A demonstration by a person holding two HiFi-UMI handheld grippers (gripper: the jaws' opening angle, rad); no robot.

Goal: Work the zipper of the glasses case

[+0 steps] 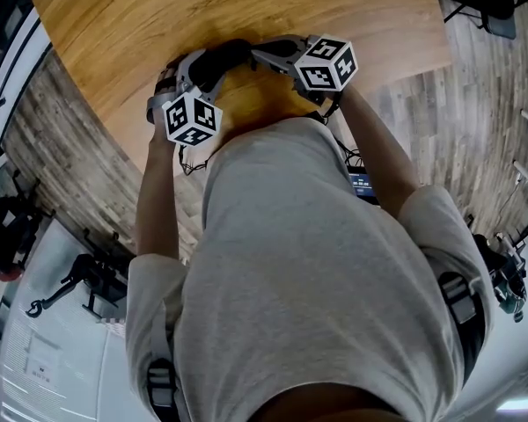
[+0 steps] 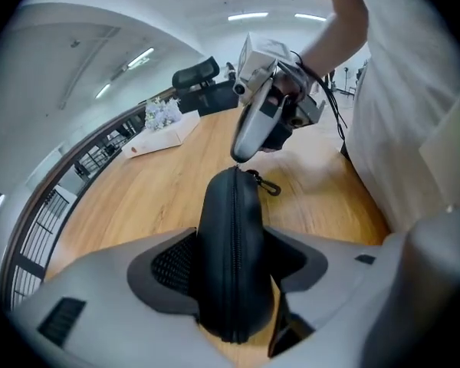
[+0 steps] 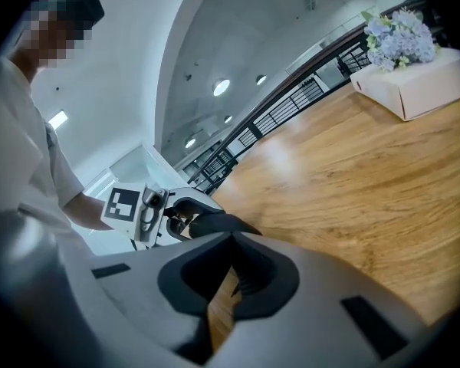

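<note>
The left gripper [image 2: 234, 240] has its fingers spread wide around the black glasses case [image 2: 230, 205], the pads pressing its two sides, and holds it over the desk [image 1: 114, 25] close to the edge nearest the person. The case is zipped along the whole seam that faces the left gripper view, so its contents are hidden; a small black clip [image 2: 267, 184] hangs at its far end. The right gripper [image 3: 231, 238] has its fingers pressed together, tips at that far end of the seam; whether they pinch the zipper pull cannot be made out. Toward the far edge stands a white box [image 3: 418, 87] with pale flowers [image 3: 402, 37] above it.
</note>
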